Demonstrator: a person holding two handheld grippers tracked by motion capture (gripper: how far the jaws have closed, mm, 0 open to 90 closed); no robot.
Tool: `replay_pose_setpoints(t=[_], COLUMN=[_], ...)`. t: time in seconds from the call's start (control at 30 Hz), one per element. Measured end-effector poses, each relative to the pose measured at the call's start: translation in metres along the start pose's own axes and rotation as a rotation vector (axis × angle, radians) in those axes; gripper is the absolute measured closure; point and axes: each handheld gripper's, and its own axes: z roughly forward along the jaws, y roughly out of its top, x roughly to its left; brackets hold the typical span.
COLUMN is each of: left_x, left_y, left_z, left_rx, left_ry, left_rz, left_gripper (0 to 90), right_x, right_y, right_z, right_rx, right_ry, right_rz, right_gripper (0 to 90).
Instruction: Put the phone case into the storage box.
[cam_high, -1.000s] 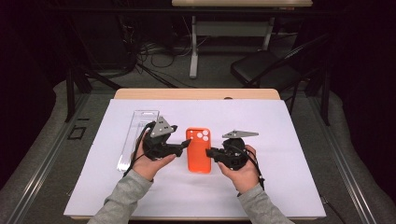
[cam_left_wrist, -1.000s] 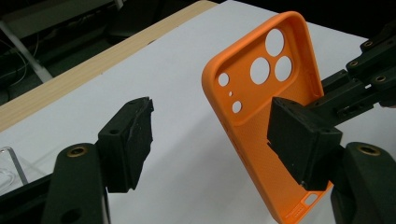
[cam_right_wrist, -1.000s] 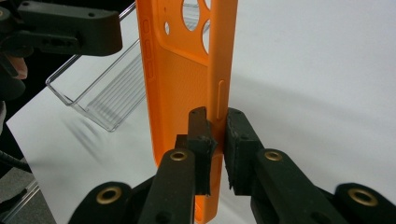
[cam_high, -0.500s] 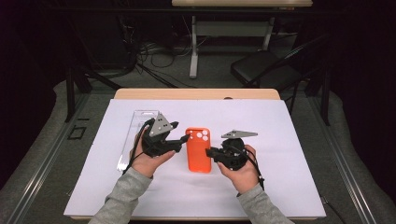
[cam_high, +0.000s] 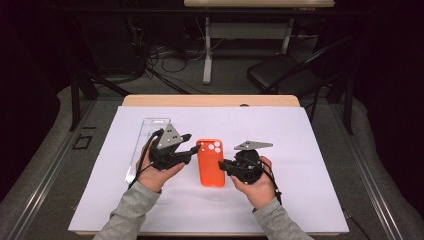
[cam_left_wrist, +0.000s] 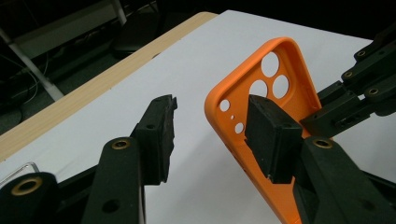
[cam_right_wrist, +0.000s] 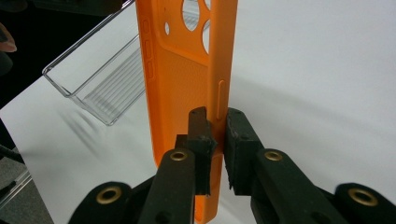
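Observation:
An orange phone case (cam_high: 210, 165) sits between my two grippers on the white mat (cam_high: 310, 150), its camera holes at the far end. My right gripper (cam_high: 223, 165) is shut on the case's right side wall; the right gripper view shows its jaws (cam_right_wrist: 217, 121) pinching that wall of the case (cam_right_wrist: 182, 70). My left gripper (cam_high: 192, 144) is at the case's left far corner. Its jaws (cam_left_wrist: 212, 116) have just been closing and straddle the case's wall (cam_left_wrist: 280, 65): one pad lies inside the case, while the other stands apart from the case.
A clear plastic tray (cam_high: 150, 135) lies on the mat just left of my left hand and appears in the right gripper view (cam_right_wrist: 102, 88). The wooden table edge (cam_high: 210, 100) runs along the back. A chair (cam_high: 280, 75) and cables are on the floor beyond.
The left gripper's jaws have narrowed around the case's corner. Both hands and the case have stayed in place.

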Motion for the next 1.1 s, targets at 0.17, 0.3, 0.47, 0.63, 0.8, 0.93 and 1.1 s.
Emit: replay_pose_setpoints(t=[0.17,0.3,0.47,0.63,0.8,0.93,1.1], left_x=[-0.002,-0.003,-0.003,-0.004,-0.004,-0.005,-0.005], left_y=[-0.001,-0.002,-0.003,-0.003,-0.004,-0.004,-0.004], left_z=[0.001,0.002,0.003,0.005,0.006,0.006,0.007], left_rx=[0.020,0.027,0.037,0.055,0.069,0.072,0.082], left_ry=[0.006,0.010,0.002,-0.006,0.001,0.002,0.007], left_rz=[0.009,0.017,0.017,0.021,0.036,0.037,0.050], left_gripper=[55.3,57.6,60.5,65.0,68.4,70.8,72.7], right_x=[0.002,0.004,0.006,0.008,0.009,0.010,0.011], right_y=[-0.001,-0.001,-0.002,-0.002,-0.003,-0.003,-0.004], right_z=[0.001,0.001,0.002,0.004,0.005,0.005,0.006], right_rx=[0.003,0.011,0.016,0.023,0.028,0.027,0.033], right_ry=[-0.003,-0.006,-0.006,-0.005,-0.003,-0.002,-0.001], right_rz=[-0.010,-0.012,-0.028,-0.034,-0.043,-0.042,-0.043], right_gripper=[82.0,82.0,82.0,82.0,82.0,82.0,82.0])
